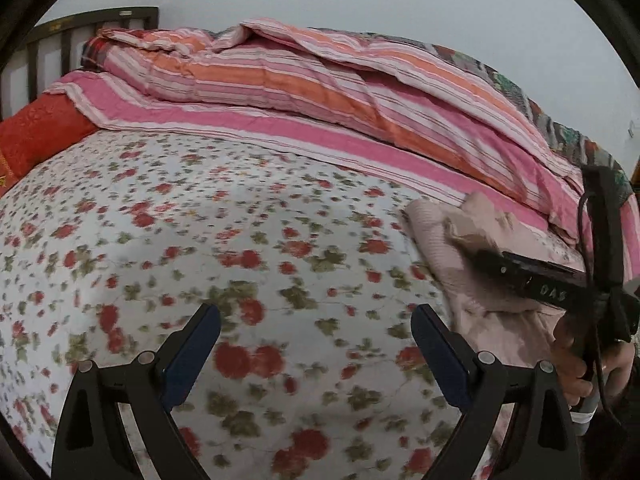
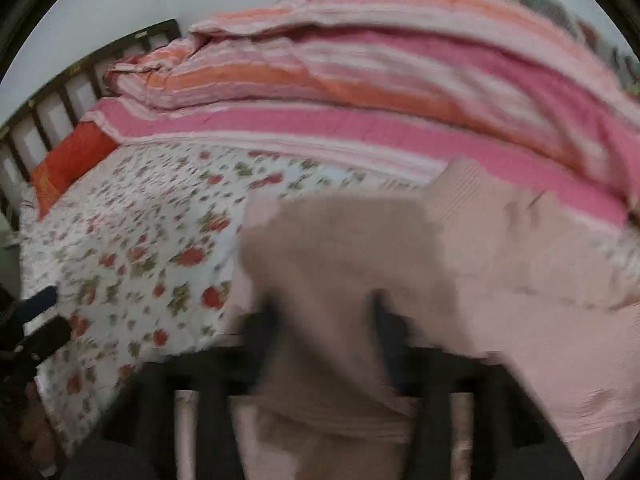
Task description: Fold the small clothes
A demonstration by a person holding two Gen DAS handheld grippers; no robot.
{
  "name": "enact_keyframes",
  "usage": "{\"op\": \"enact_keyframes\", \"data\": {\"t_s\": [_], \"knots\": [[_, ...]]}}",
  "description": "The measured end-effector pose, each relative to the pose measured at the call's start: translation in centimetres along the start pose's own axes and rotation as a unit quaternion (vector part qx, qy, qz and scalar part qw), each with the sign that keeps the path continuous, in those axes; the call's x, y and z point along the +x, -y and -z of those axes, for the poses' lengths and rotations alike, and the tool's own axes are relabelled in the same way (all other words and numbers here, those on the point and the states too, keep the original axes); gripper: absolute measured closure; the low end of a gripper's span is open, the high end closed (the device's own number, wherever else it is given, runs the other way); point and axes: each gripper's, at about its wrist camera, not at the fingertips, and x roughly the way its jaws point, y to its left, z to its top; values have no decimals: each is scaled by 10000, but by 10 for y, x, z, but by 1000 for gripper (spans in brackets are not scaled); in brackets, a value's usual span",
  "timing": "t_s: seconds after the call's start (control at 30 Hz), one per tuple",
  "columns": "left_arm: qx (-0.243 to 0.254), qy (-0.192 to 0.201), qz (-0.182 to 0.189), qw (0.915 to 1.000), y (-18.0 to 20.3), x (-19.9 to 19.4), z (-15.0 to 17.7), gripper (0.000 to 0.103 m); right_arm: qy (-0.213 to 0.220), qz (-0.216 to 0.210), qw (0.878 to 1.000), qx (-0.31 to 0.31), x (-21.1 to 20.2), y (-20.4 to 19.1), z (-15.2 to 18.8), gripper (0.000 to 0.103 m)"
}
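Two grippers work over the flowered bedsheet, and only one of them has cloth in it. The right gripper has its dark fingers pinched on a fold of the pale pink garment, which bunches up between them and spills toward the camera; the rest of the garment spreads flat on the sheet to the right of those fingers, reaching the pink edge of the striped quilt. This view is heavily blurred, so the exact contact of the pads is hard to make out.

The left gripper stands with its fingers wide apart above bare sheet, touching nothing; the garment lies off to the right of its right finger, near the quilt.

The left camera shows the right gripper from the side, its tip buried in the cloth, and the hand gripping its handle. The right camera catches only the left gripper's fingertips at the sheet's left margin. Both views show the red pillow and the dark headboard beyond the sheet.
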Motion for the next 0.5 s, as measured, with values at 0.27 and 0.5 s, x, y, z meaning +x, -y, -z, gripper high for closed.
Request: {"op": "enact_keyframes", "data": {"t_s": [0.27, 0.5], "knots": [[277, -92, 744, 9968, 57, 25, -6, 10, 701, -56, 9975, 52, -98, 61, 27, 25], [325, -426, 1025, 9933, 105, 60, -17, 42, 729, 1680, 9818, 514, -142, 170, 66, 41]]}}
